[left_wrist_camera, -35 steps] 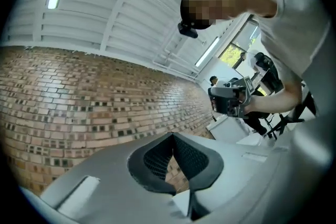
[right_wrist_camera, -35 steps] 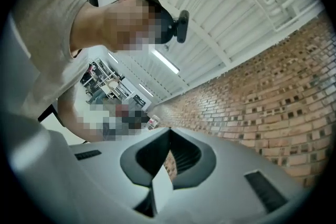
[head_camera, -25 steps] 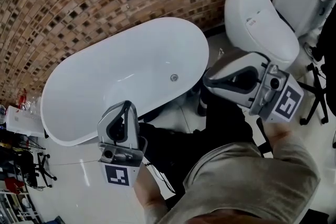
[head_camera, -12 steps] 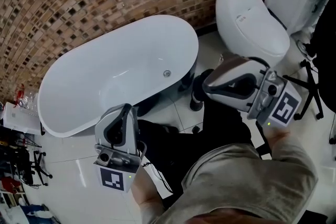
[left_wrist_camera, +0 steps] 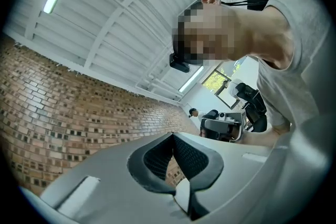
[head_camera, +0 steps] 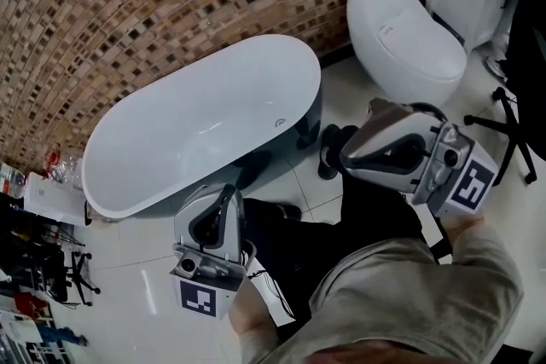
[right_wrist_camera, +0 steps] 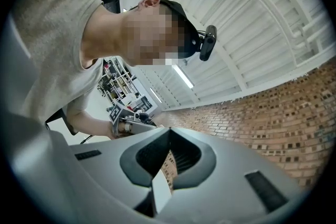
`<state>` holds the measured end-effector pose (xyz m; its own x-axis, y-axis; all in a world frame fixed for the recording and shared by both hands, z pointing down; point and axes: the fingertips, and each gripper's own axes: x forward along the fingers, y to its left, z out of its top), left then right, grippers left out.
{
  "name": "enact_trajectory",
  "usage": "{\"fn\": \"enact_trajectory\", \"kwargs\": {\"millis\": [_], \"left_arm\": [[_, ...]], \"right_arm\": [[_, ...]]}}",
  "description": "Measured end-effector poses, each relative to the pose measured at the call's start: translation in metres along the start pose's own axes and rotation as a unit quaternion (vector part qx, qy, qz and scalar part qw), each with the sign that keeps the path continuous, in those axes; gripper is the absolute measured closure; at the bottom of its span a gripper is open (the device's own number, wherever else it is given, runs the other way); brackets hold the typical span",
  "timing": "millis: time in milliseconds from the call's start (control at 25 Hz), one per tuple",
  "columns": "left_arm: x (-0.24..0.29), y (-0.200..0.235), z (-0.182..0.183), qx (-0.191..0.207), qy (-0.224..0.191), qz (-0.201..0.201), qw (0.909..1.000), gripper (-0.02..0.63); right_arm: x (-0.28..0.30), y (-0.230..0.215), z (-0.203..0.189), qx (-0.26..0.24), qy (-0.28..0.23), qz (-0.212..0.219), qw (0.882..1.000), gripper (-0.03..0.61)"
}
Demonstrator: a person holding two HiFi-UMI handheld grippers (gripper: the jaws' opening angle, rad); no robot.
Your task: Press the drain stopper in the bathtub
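Nothing closer: only the view has drifted.
Left gripper (head_camera: 223, 199) and right gripper (head_camera: 351, 151) stay by the body, outside the tub (head_camera: 162, 141), fingers pressed together, empty. Stopper (head_camera: 279, 122) on tub floor near right end, untouched.

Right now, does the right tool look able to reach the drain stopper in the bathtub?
Probably not yet. The right tool is outside the bathtub, shut and aimed toward wall and ceiling. The drain stopper lies uncovered, so nothing blocks it once the tool turns and lowers.
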<state>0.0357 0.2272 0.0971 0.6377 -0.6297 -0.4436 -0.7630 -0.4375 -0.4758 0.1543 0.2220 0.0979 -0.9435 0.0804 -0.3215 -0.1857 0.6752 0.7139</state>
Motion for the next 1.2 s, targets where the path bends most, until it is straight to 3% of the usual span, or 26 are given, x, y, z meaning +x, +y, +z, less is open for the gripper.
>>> {"fn": "enact_trajectory", "kwargs": {"millis": [240,560,1200], "left_arm": [[-0.017,-0.021,0.019,0.034,-0.015,-0.014,0.9992,0.614],[0.003,-0.009,0.012,0.020,-0.005,-0.011,0.9997,0.614],[-0.001,-0.016,0.010,0.023,-0.003,-0.015,0.9996,0.614]], "right_arm": [[0.001,0.024,0.030,-0.037,-0.025,-0.007,0.999,0.578],[-0.003,0.001,0.017,-0.027,-0.005,-0.002,1.000,0.578],[0.002,0.011,0.009,-0.040,0.017,0.006,0.999,0.578]]}}
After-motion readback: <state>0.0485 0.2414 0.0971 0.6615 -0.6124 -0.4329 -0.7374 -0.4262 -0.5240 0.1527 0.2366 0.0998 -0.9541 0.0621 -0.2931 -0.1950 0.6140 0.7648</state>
